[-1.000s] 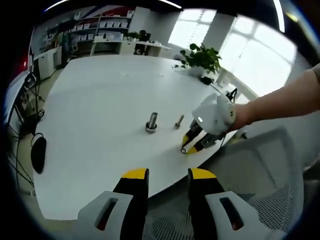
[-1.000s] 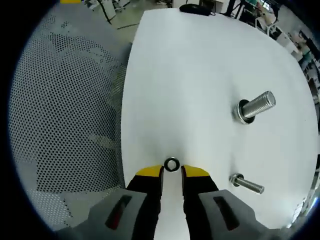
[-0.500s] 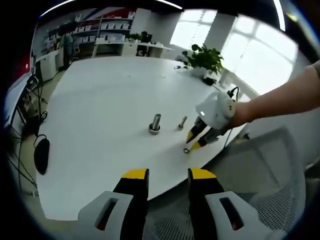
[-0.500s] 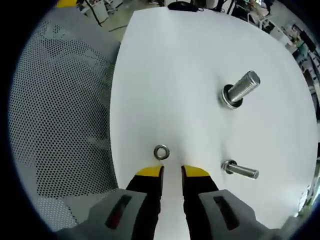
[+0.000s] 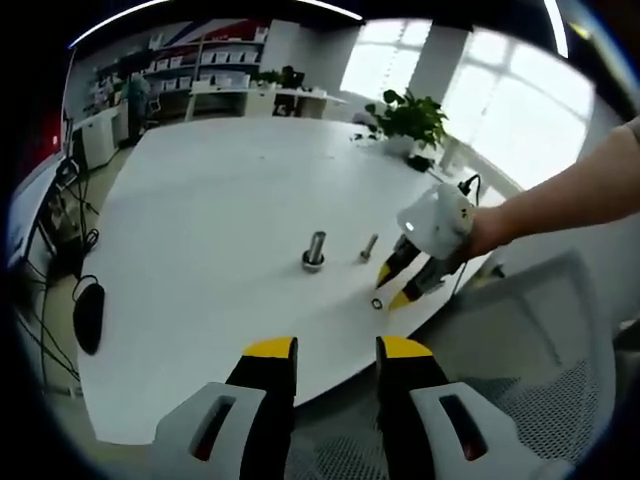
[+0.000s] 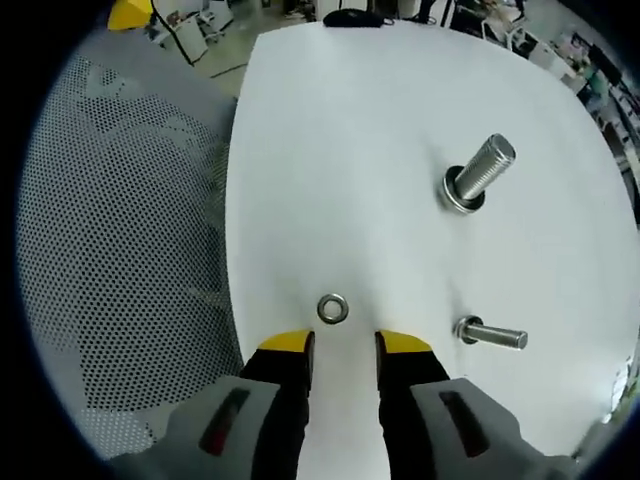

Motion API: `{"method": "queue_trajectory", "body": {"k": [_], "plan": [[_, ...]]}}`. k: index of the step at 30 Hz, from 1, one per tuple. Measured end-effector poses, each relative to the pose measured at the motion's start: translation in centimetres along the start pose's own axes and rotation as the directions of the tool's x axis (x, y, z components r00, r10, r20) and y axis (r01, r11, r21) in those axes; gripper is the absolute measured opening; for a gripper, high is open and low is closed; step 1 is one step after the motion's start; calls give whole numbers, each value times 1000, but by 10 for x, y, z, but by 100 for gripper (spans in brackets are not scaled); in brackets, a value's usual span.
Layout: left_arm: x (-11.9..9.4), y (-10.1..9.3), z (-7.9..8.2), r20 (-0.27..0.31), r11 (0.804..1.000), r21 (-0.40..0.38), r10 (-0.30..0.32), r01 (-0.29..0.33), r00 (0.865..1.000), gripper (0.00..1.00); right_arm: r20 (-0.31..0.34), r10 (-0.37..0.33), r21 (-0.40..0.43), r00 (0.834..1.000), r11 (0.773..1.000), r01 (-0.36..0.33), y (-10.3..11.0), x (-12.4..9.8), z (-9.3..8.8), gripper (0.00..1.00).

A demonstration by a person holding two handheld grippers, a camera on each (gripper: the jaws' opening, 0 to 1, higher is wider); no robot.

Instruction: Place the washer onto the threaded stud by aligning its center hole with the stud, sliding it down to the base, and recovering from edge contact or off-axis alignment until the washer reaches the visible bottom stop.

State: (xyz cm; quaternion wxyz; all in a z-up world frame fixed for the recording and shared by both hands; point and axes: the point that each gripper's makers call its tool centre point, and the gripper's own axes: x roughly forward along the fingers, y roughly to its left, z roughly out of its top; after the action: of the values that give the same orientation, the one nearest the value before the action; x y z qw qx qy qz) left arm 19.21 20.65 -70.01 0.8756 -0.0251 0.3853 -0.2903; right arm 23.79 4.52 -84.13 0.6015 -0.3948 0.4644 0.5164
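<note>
White table [image 6: 330,150] is seen ahead of right gripper [image 6: 343,343], whose tips are yellow over black and light-grey bodies with red slots. Silver washer [image 6: 333,309] lies just ahead of the tips. Silver ribbed stud [image 6: 479,172] and a smaller silver bolt [image 6: 492,333] are seen to the right. Grey chair mesh [image 6: 120,230], dotted with dark holes, is seen left. Left gripper [image 5: 336,350] tips are yellow too; black mouse [image 5: 88,316] far left, green plant [image 5: 408,115] ahead.
</note>
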Motion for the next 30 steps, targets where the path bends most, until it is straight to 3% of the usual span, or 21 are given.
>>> {"method": "queue_trajectory", "body": {"k": [7,14,19,25,30], "plan": [[0,2,0,-3,1000,8,11,-11,1000,29,-21,8,-137,1000,990,-11,10,4,11,21],[0,3,0,1,1000,6,17,-17,1000,29,-48,40,-84,998,996,-44,5,4,15,19],[0,3,0,-3,1000,16,20,-20,1000,29,-69,12,-157,998,987,-22,9,6,16,20],[0,4,-1,-6,1000,19,21,-21,1000,29,-65,33,-151,997,988,-42,5,6,17,18],[0,3,0,-7,1000,19,15,-15,1000,28,-104,15,-164,994,986,-31,4,7,18,14]]}}
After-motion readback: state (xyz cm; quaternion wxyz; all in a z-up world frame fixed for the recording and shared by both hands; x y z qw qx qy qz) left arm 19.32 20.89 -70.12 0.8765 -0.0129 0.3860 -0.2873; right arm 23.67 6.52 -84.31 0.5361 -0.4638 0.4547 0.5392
